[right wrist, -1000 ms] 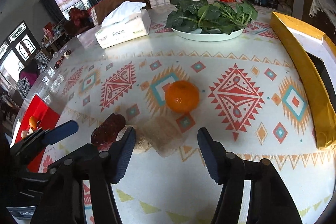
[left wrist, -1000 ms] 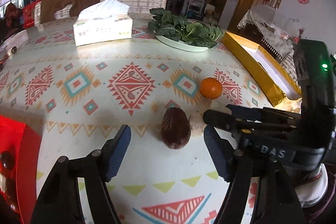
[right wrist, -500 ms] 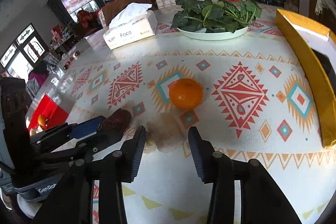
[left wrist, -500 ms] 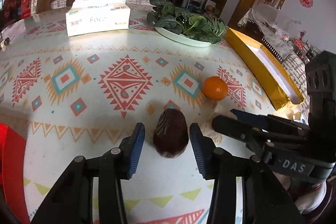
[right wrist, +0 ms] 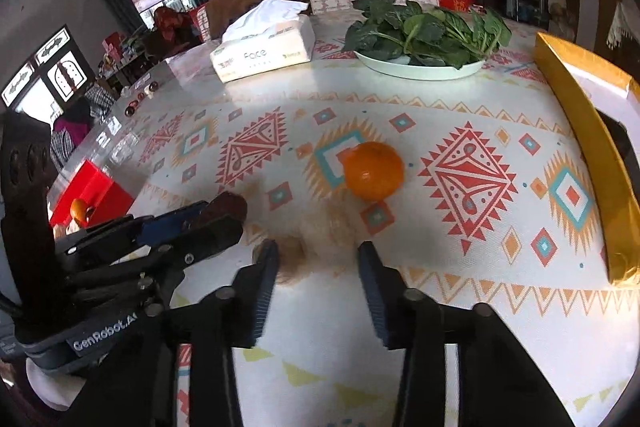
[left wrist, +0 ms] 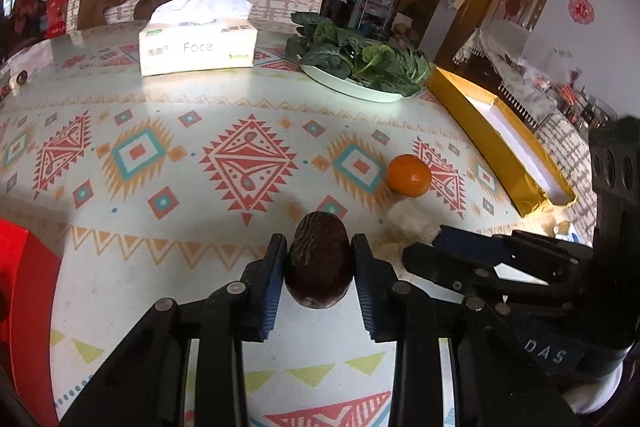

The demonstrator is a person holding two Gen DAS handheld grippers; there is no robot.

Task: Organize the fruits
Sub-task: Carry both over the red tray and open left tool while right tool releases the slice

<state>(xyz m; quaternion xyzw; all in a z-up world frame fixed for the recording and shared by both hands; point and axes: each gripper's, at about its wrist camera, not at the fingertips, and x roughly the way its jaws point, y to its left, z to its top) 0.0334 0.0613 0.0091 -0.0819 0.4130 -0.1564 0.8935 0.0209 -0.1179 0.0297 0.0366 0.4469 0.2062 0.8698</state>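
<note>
My left gripper [left wrist: 319, 251] is shut on a dark brown-purple fruit [left wrist: 319, 259] just above the patterned tablecloth. The same fruit [right wrist: 226, 207] shows between the left fingers in the right wrist view. An orange [left wrist: 409, 175] lies on the cloth ahead and to the right; it also shows in the right wrist view [right wrist: 374, 169]. My right gripper [right wrist: 318, 259] is open and empty, a short way behind the orange. It also shows at the right of the left wrist view [left wrist: 436, 247]. A red box [right wrist: 94, 189] at the table's left edge holds a small orange fruit [right wrist: 79, 207].
A tissue box [left wrist: 198, 45] and a white plate of leafy greens [left wrist: 360, 65] stand at the back. A long yellow box [left wrist: 500, 139] lies along the right edge. Chairs stand behind the table. A pale smudge [right wrist: 292, 251] lies on the cloth by my right gripper.
My left gripper has moved forward around the dark fruit and closed on it. My right gripper has narrowed its opening and stayed behind the orange.
</note>
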